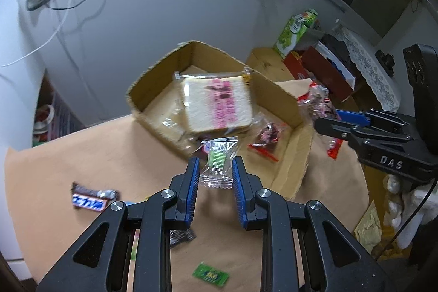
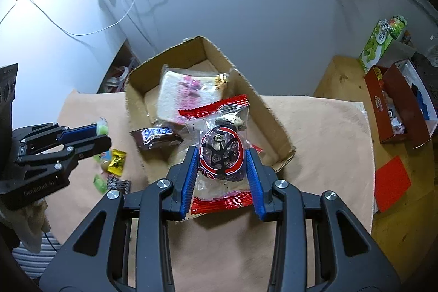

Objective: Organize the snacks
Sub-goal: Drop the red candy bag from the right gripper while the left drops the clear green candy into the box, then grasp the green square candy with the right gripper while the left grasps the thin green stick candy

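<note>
My left gripper is shut on a small clear candy packet with a green sweet, held above the near wall of the cardboard box. In the box lie a wrapped bread slice with pink print and a red-edged snack. My right gripper is shut on a red-and-clear packet holding a dark purple pastry, over the box's front part. A brown chocolate bar lies in the box beside the bread. Each view shows the other gripper: right gripper, left gripper.
On the brown paper lie a chocolate bar, a green packet, a yellow candy and other small sweets. A red box, a green carton and a red sheet sit to the right. A grey wall rises behind.
</note>
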